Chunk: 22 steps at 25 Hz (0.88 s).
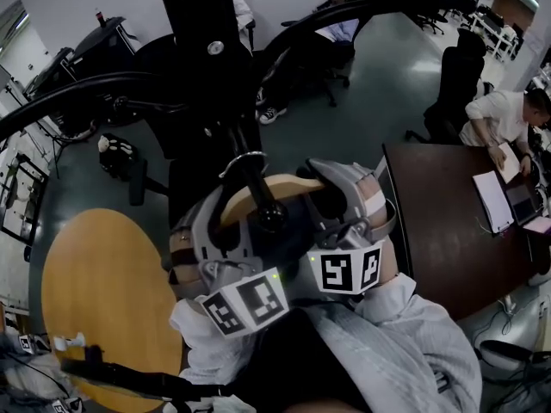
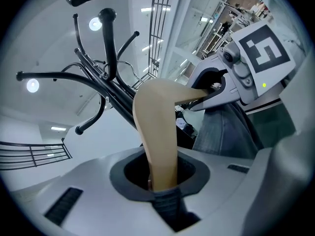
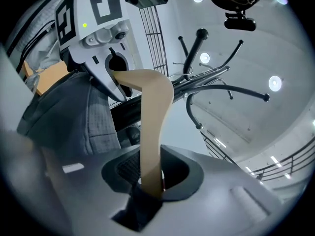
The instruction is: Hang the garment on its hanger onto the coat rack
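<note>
Wooden hanger (image 1: 284, 181) is clamped on both arms, by left gripper (image 2: 162, 183) and right gripper (image 3: 150, 178), beside the coat rack (image 1: 202, 58). Hook's catch can't be made out, and the grey garment (image 3: 83, 117) is mostly cut off.

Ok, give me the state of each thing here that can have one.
left tool, shut on the hanger
right tool, shut on the hanger
hanger, gripped on both sides, raised by the coat rack; hook on an arm or not, cannot tell
garment, draped on the hanger
</note>
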Motion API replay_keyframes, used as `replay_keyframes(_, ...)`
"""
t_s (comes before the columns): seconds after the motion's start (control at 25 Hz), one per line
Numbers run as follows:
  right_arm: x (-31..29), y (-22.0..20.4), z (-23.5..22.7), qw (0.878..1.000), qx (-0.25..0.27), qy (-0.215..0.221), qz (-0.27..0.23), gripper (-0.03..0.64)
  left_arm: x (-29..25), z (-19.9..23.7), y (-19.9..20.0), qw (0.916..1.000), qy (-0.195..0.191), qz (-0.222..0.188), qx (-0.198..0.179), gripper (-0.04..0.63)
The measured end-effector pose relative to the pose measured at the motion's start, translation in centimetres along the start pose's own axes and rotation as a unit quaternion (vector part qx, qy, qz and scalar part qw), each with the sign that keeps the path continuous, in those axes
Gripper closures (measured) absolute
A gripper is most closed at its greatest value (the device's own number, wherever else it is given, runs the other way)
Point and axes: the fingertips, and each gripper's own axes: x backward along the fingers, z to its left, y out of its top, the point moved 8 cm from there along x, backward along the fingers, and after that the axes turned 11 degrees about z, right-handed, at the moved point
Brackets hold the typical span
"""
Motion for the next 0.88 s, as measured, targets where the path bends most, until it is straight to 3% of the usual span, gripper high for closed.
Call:
replay_keyframes(0.28,1.6,-0.5,0.2,0.999,-0.01,0.039,-0.022,0.514,1.3,-1.1,-0.5,0.998,0.052,-0.031,-0.02,0.526)
replay_keyframes(0.88,5.2,0.5,0.2,0.995,-0.019,0.086,-0.041,0.466,4.8,-0.9,-1.1,0.9968,0.015,-0.078,-0.004,0.465)
